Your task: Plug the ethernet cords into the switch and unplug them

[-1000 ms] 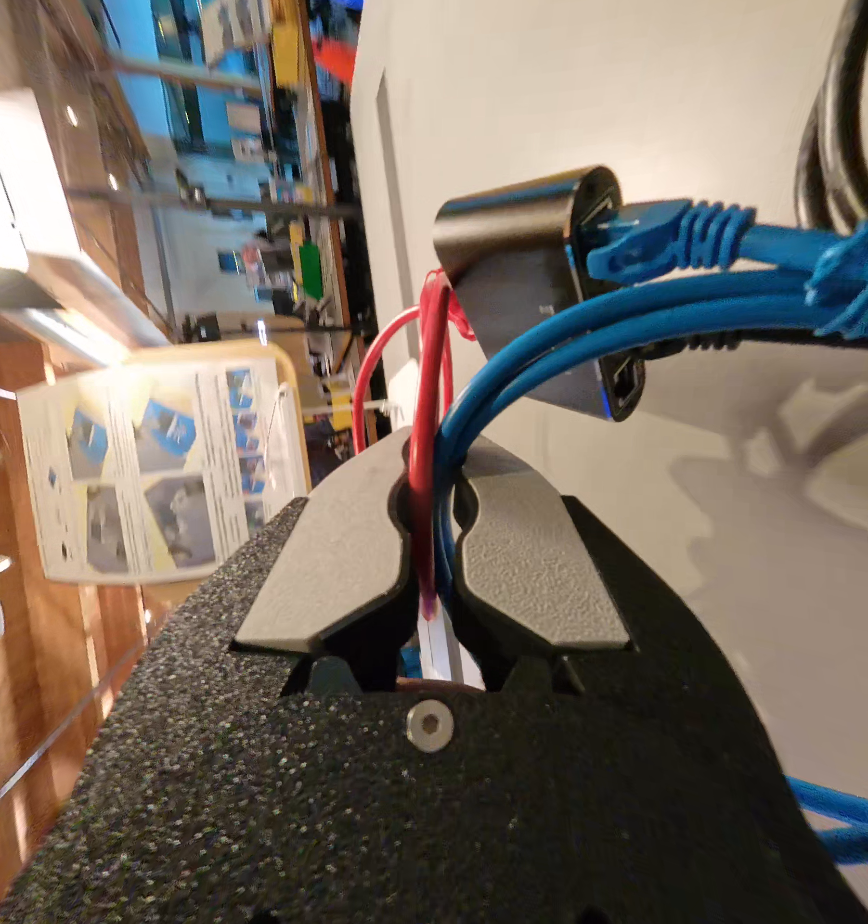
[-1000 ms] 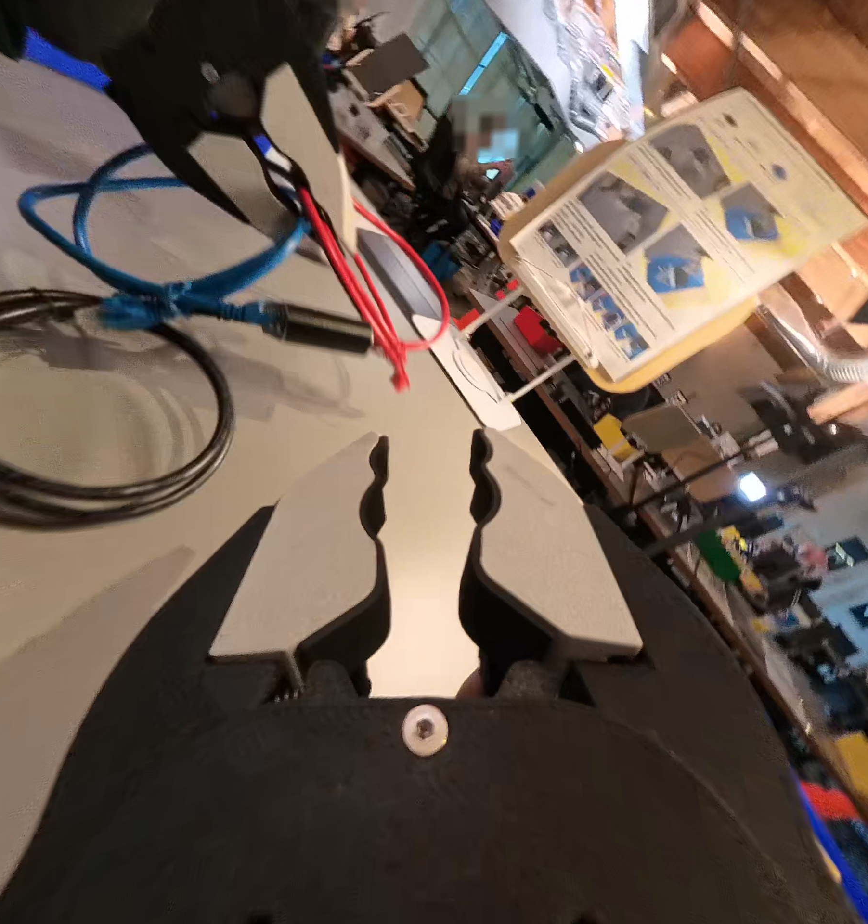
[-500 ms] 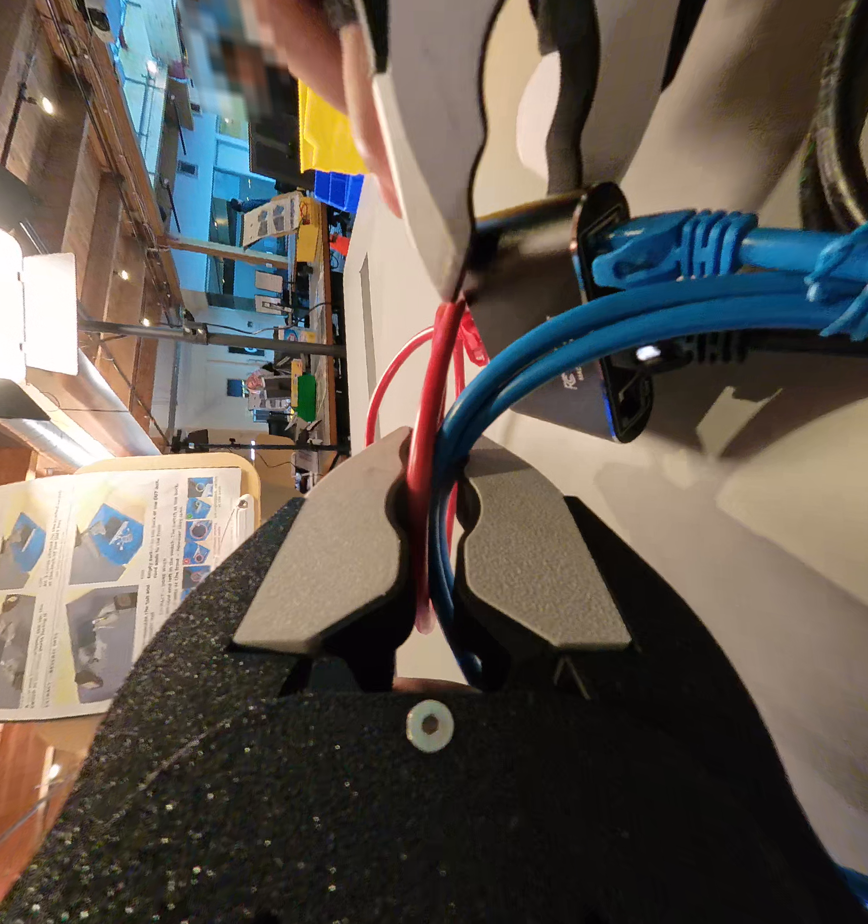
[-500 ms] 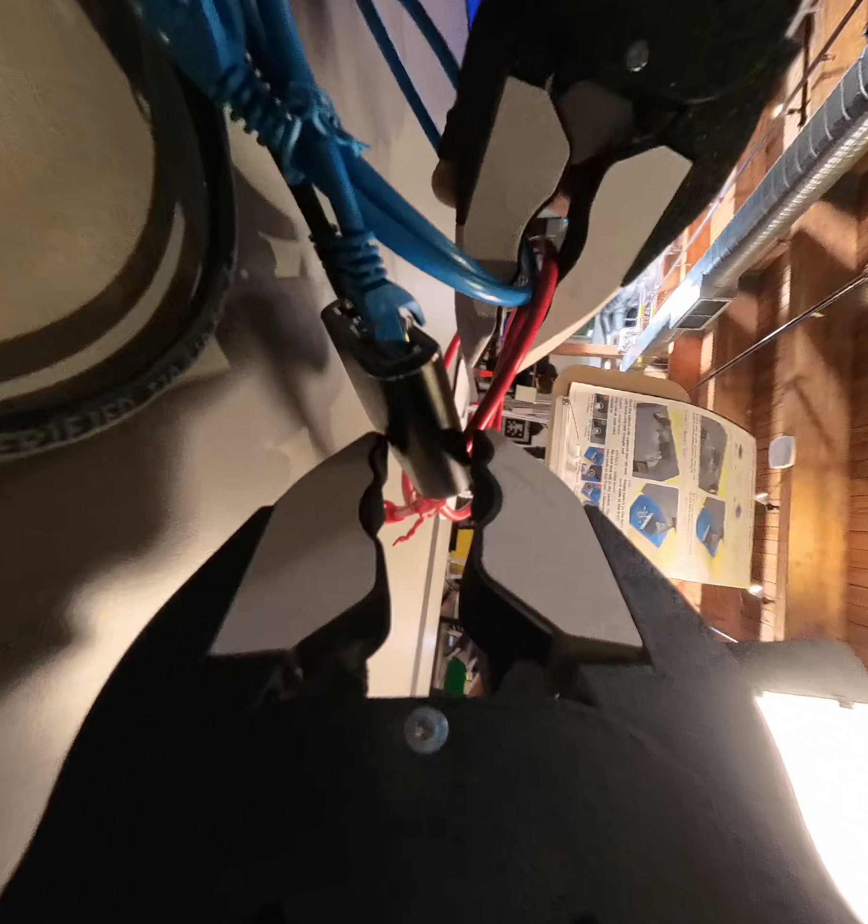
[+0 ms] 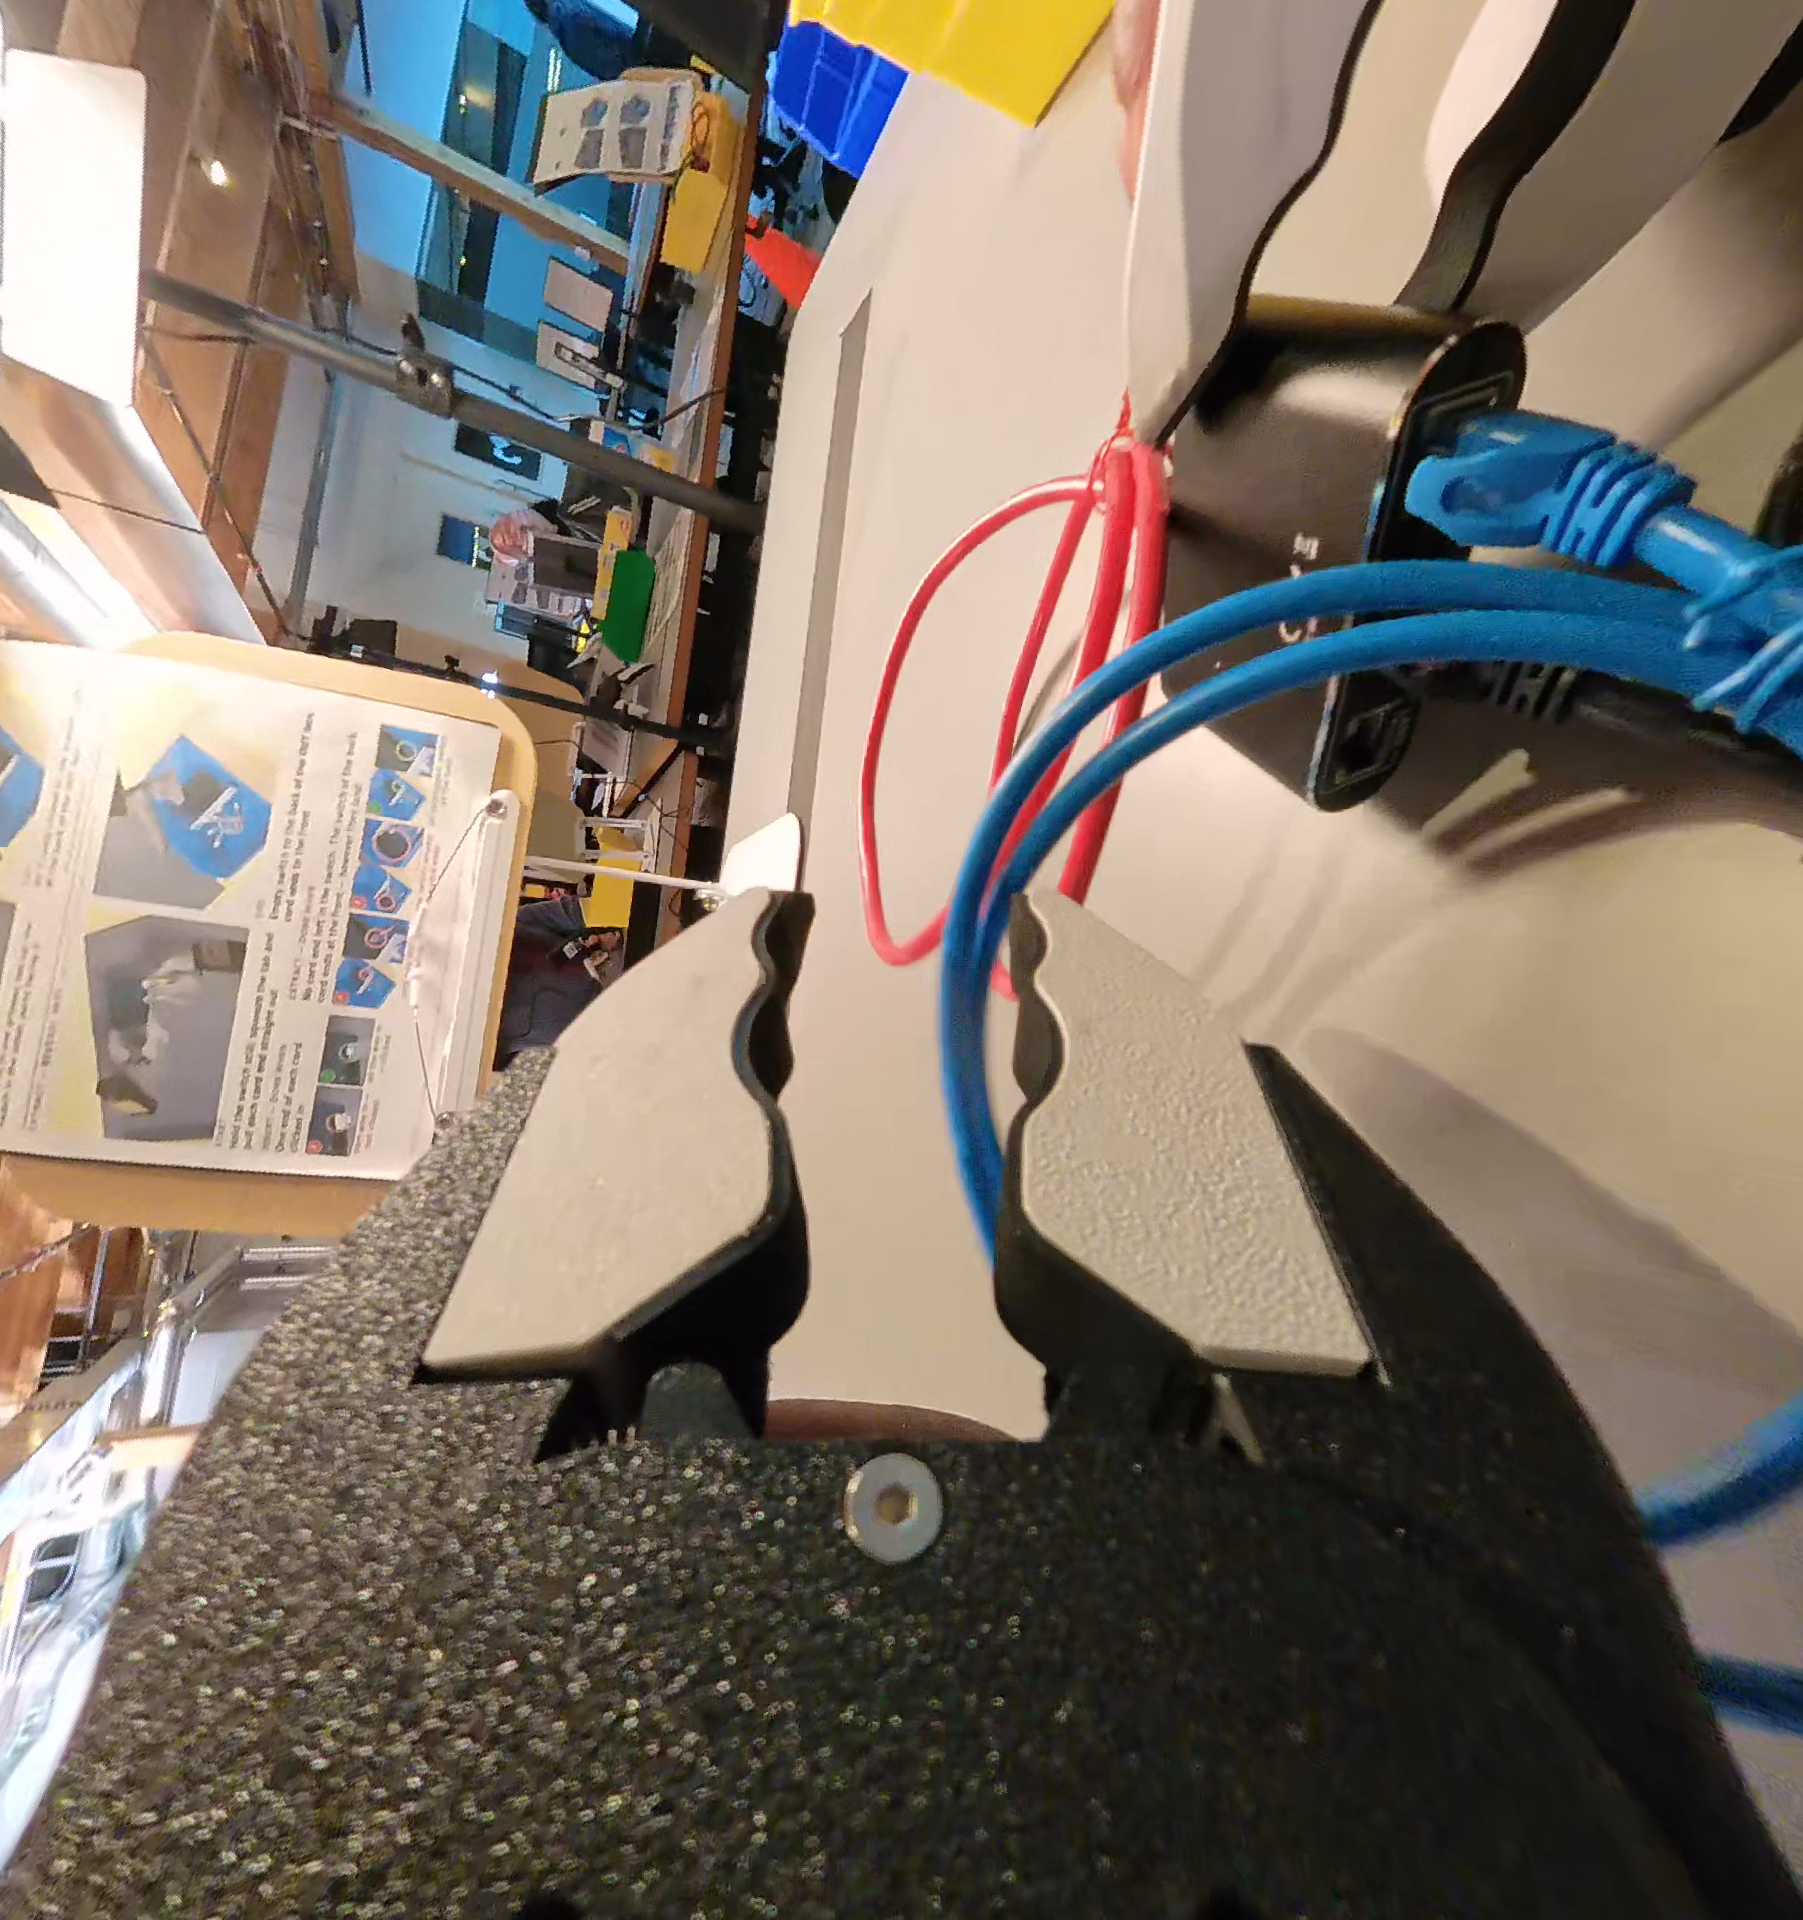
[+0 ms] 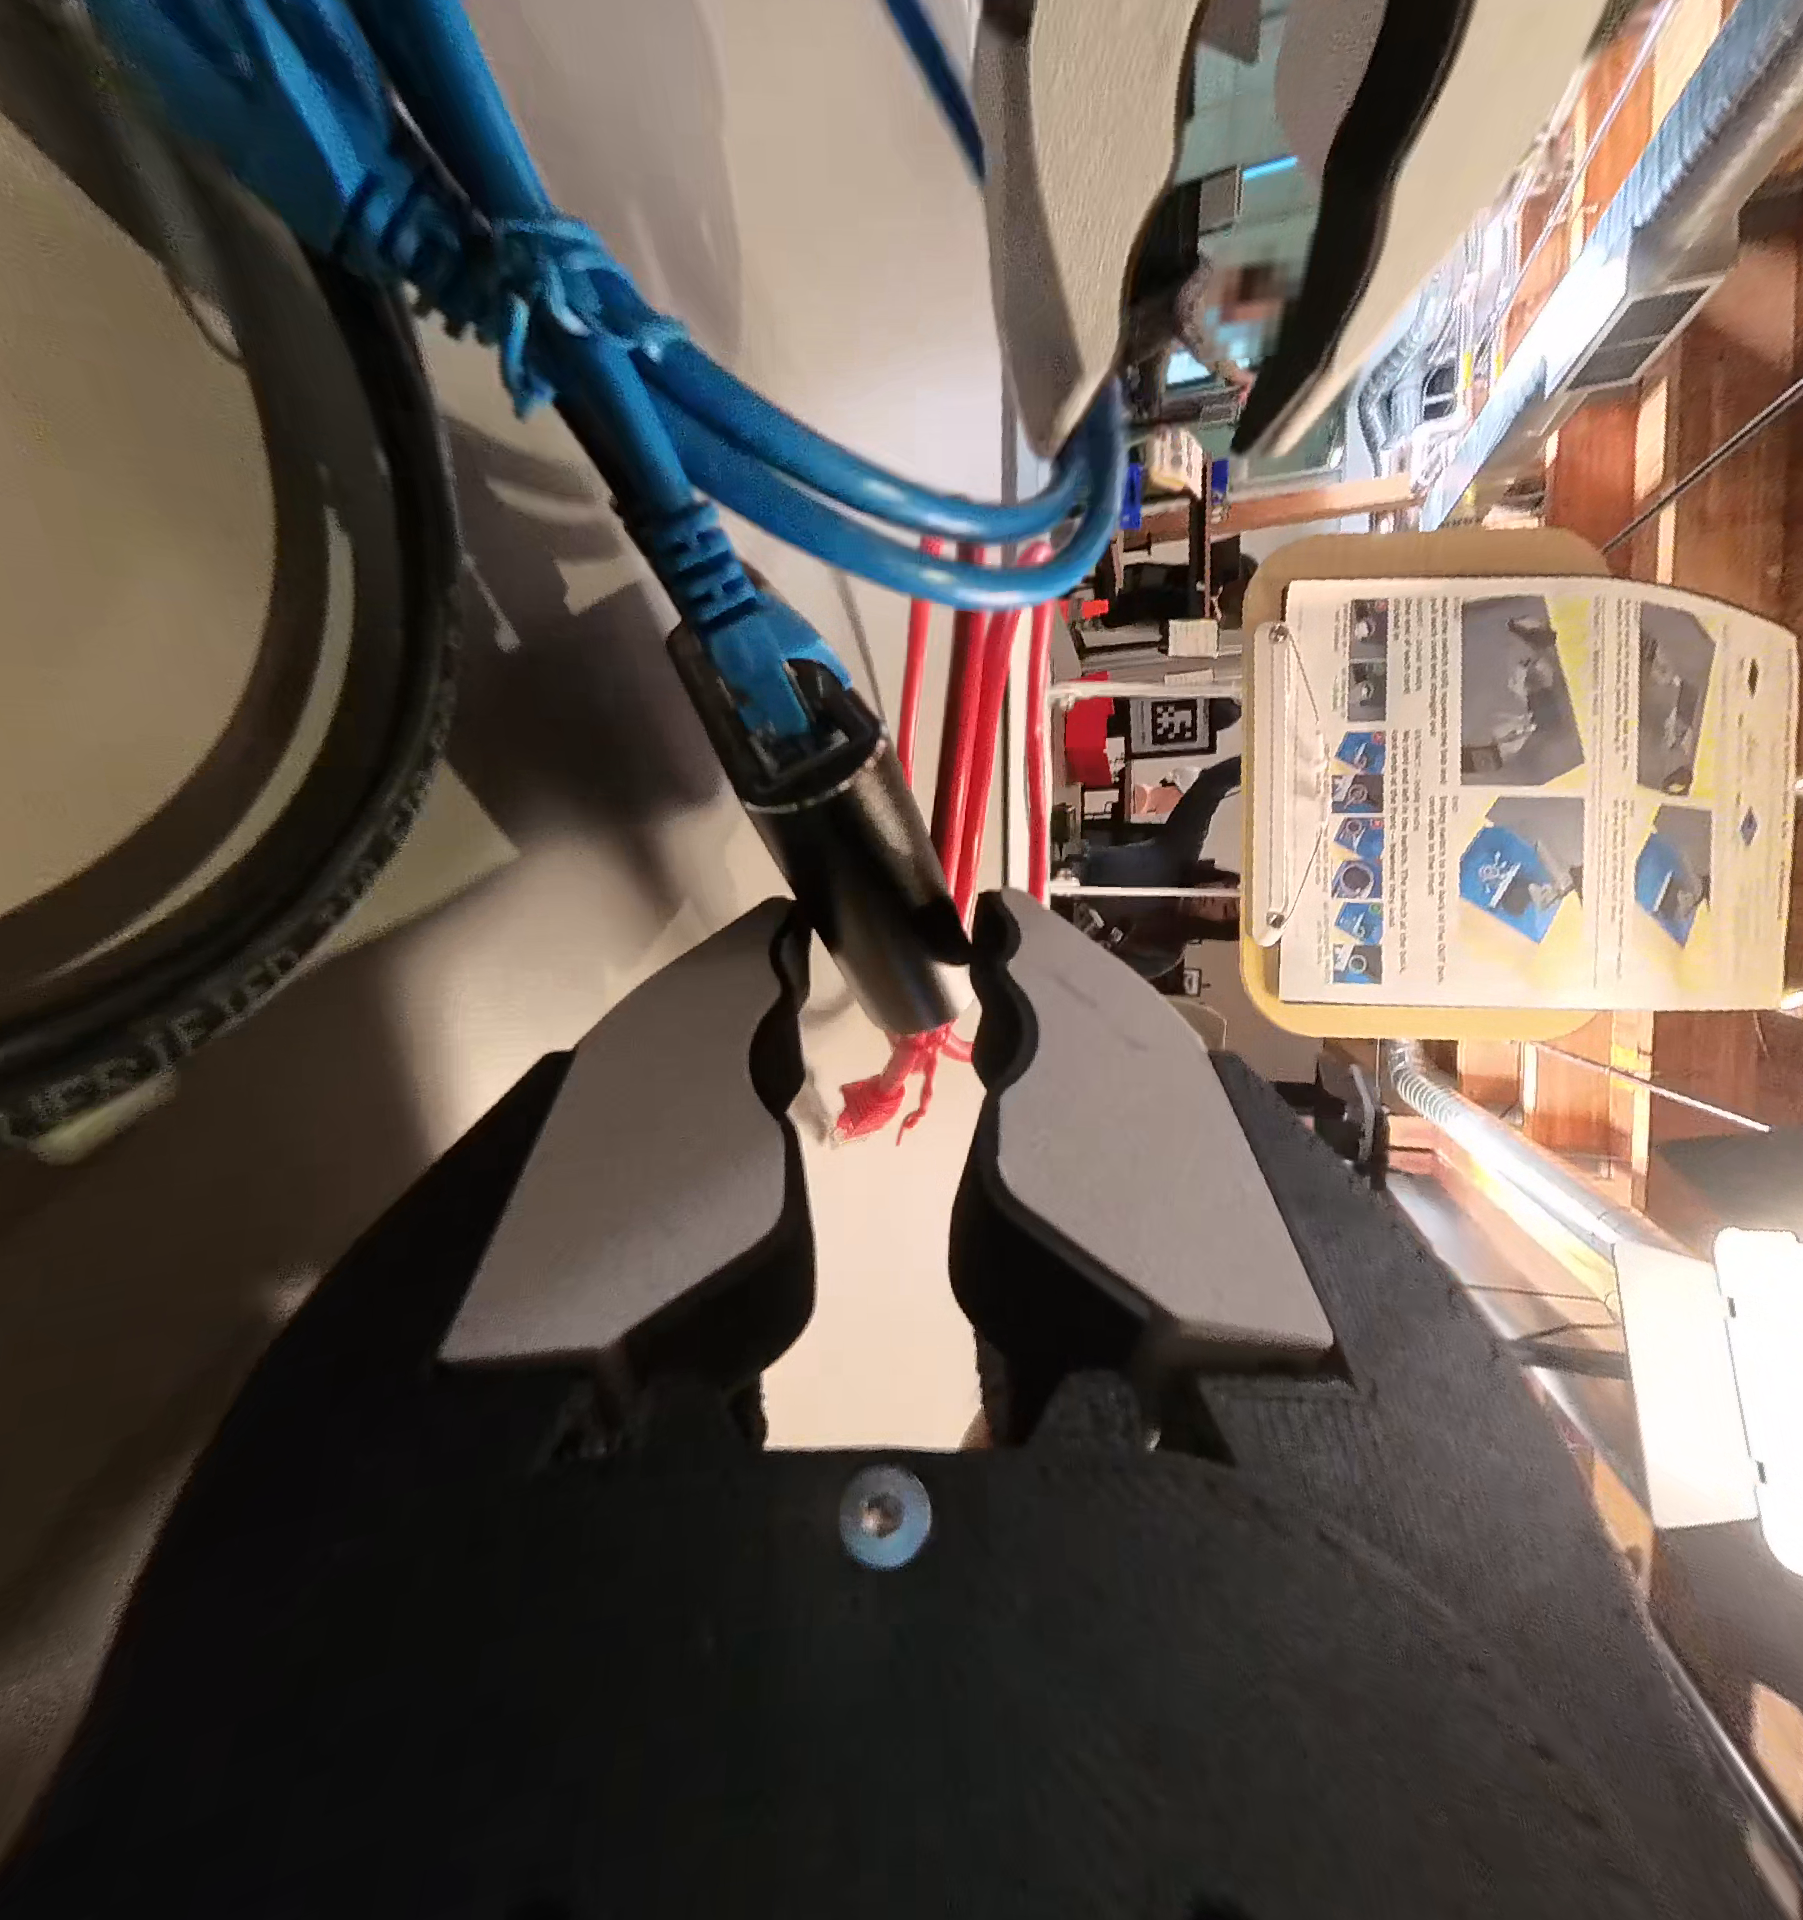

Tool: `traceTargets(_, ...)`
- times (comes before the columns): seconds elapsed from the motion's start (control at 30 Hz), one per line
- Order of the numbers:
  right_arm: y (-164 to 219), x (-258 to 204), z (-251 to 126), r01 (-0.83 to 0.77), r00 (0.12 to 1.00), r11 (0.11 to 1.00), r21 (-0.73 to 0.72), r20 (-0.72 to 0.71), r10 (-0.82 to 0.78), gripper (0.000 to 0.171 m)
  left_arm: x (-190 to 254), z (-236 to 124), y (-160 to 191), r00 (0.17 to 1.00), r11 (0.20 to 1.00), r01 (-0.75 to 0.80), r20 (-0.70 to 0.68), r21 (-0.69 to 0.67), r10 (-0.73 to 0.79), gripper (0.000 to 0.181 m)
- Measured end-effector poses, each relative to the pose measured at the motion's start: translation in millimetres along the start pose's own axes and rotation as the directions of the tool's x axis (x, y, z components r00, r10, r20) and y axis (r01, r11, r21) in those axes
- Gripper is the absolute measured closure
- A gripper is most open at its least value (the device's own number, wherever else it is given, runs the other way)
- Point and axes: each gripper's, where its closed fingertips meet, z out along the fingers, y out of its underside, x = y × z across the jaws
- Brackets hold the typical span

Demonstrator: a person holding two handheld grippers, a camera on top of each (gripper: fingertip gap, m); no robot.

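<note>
The small black switch (image 5: 1281, 520) lies above the white table with a blue ethernet plug (image 5: 1531, 499) seated in its upper port. My left gripper (image 5: 907, 925) is open and empty. The looped blue cord (image 5: 980, 935) runs just inside its right finger, and the red cord loop (image 5: 897, 727) hangs beyond the tips. My right gripper (image 6: 886, 920) is shut on the back end of the switch (image 6: 845, 831), with the blue plug (image 6: 741, 644) at the switch's far end. The right gripper's fingers (image 5: 1177, 208) show at the top of the left wrist view, straddling the switch.
A thick black cable coil (image 6: 388, 623) lies on the table left of the switch. An illustrated instruction sheet on a wooden board (image 6: 1520, 790) stands beyond the table edge. The left gripper's fingers (image 6: 1063, 208) hang above the blue loop. The left gripper's tips are roughly 10 cm from the right gripper's.
My left gripper has opened and let go of the red and blue cords. My right gripper has closed in on the back end of the switch.
</note>
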Motion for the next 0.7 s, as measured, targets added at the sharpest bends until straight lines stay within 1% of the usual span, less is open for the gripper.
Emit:
traceTargets(0.03, 2.9, 0.7, 0.1, -0.009, 1.0, 1.0, -0.009, -0.001, 0.009, 0.14, -1.7, -1.1, 0.9, 1.0, 1.0, 0.009, 0.008, 0.001, -0.009, 0.143)
traceTargets(0.23, 16.7, 4.6, 3.2, -0.054, 0.998, 0.996, -0.066, -0.02, 0.053, 0.141, -12.1, -6.2, 6.2, 0.997, 0.999, 0.053, 0.048, -0.013, -0.052, 0.143)
traceTargets(0.37, 20.3, 16.1, 5.8, -0.163, 0.985, 0.983, -0.087, -0.071, 0.158, 0.141, -25.3, -12.5, -3.4, 0.979, 0.981, 0.187, 0.07, 0.053, -0.19, 0.144)
traceTargets(0.5, 25.4, 27.9, 7.4, -0.309, 0.947, 0.948, -0.08, -0.114, 0.299, 0.141, -44.0, -20.4, -7.2, 0.931, 0.934, 0.336, 0.107, 0.122, -0.349, 0.146)
traceTargets(0.6, 29.3, 36.3, 7.6, -0.424, 0.901, 0.904, -0.061, -0.133, 0.414, 0.141, -56.4, -24.4, -1.9, 0.892, 0.901, 0.406, 0.147, 0.157, -0.427, 0.147)
traceTargets(0.67, 32.1, 40.6, 8.2, -0.491, 0.866, 0.87, -0.049, -0.136, 0.482, 0.141, -71.2, -30.7, 3.5, 0.853, 0.877, 0.438, 0.217, 0.197, -0.474, 0.147)
traceTargets(0.7, 33.4, 42.7, 8.6, -0.521, 0.848, 0.852, -0.044, -0.136, 0.512, 0.141, -81.3, -37.3, 3.8, 0.829, 0.864, 0.44, 0.261, 0.244, -0.496, 0.149)
